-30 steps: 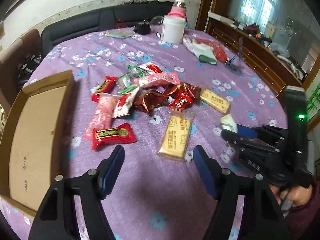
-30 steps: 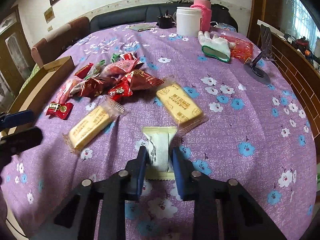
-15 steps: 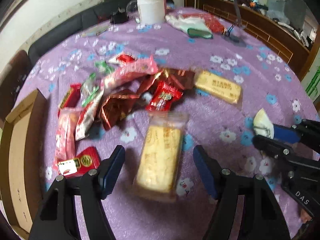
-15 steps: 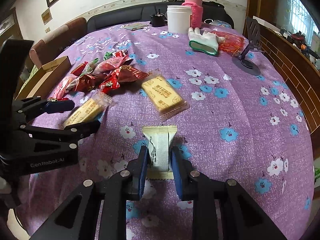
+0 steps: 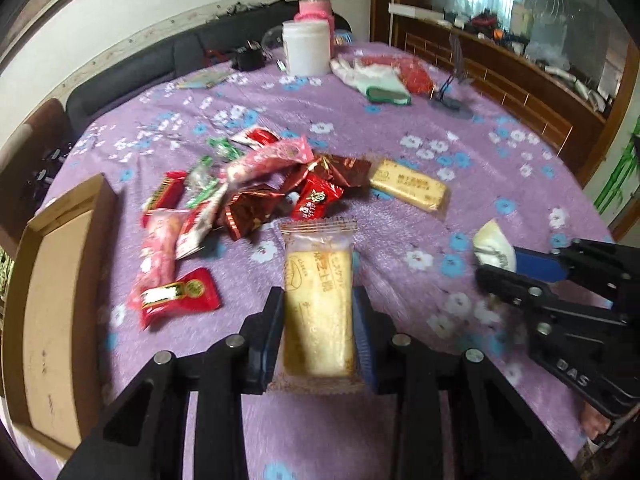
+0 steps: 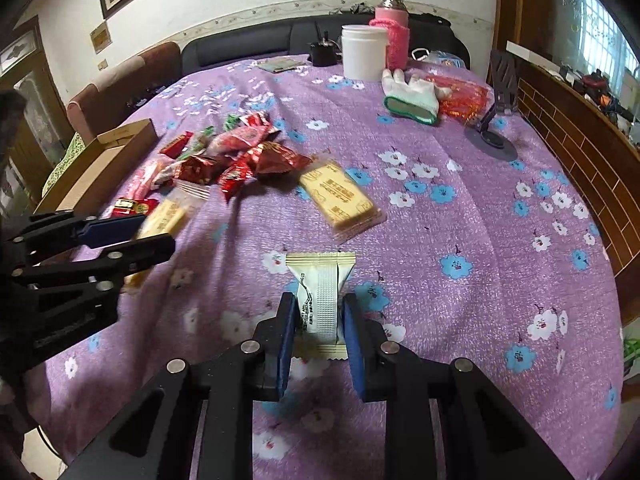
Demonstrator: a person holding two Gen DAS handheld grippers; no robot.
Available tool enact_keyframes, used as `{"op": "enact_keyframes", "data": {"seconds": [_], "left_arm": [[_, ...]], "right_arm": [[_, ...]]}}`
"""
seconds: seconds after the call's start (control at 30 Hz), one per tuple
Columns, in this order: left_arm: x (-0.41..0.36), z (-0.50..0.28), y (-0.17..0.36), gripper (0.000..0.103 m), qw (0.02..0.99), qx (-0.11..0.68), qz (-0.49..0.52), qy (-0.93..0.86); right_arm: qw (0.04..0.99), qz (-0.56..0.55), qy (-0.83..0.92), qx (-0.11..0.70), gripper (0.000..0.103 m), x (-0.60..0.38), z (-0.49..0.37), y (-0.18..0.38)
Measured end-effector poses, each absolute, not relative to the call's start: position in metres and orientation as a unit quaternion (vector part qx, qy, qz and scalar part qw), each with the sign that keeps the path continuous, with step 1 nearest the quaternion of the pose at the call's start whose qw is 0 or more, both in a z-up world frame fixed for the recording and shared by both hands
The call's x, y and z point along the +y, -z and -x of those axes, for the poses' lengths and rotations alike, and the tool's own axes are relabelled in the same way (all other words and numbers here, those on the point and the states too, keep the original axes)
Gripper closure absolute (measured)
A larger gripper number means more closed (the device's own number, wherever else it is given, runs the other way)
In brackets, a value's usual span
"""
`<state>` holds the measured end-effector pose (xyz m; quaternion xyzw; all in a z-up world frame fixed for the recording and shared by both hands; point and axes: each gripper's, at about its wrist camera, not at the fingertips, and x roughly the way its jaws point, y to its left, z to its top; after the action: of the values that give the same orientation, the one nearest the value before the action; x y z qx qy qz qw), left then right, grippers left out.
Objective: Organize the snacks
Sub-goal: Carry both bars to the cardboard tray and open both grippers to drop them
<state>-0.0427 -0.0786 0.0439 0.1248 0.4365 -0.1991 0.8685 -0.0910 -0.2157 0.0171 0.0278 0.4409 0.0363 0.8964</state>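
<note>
My left gripper is shut on a yellow biscuit pack in clear wrap, just above the purple flowered tablecloth. My right gripper is shut on a pale green and white snack pack; it also shows in the left wrist view. A pile of red, pink and green snack packs lies ahead of the left gripper. A second yellow biscuit pack lies to the right of the pile, also seen in the right wrist view. An open cardboard box sits at the table's left edge.
At the far side stand a white jar, a pink-sleeved bottle, a white and green glove, a red bag and a phone stand. A dark sofa runs behind the table, and a wooden ledge lies right.
My left gripper moved forward over the yellow biscuit pack and closed on it. My right gripper kept its hold on the pale snack pack and shifted little.
</note>
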Motion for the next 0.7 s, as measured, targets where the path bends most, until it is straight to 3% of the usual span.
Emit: {"op": "enact_keyframes", "data": {"seconds": [0.7], "left_arm": [[0.045,0.126,-0.168,0.070,0.949,0.295,-0.091,0.061]], "right_arm": [[0.930,0.028,-0.117,0.347,0.078,-0.106,0.134,-0.126]]}}
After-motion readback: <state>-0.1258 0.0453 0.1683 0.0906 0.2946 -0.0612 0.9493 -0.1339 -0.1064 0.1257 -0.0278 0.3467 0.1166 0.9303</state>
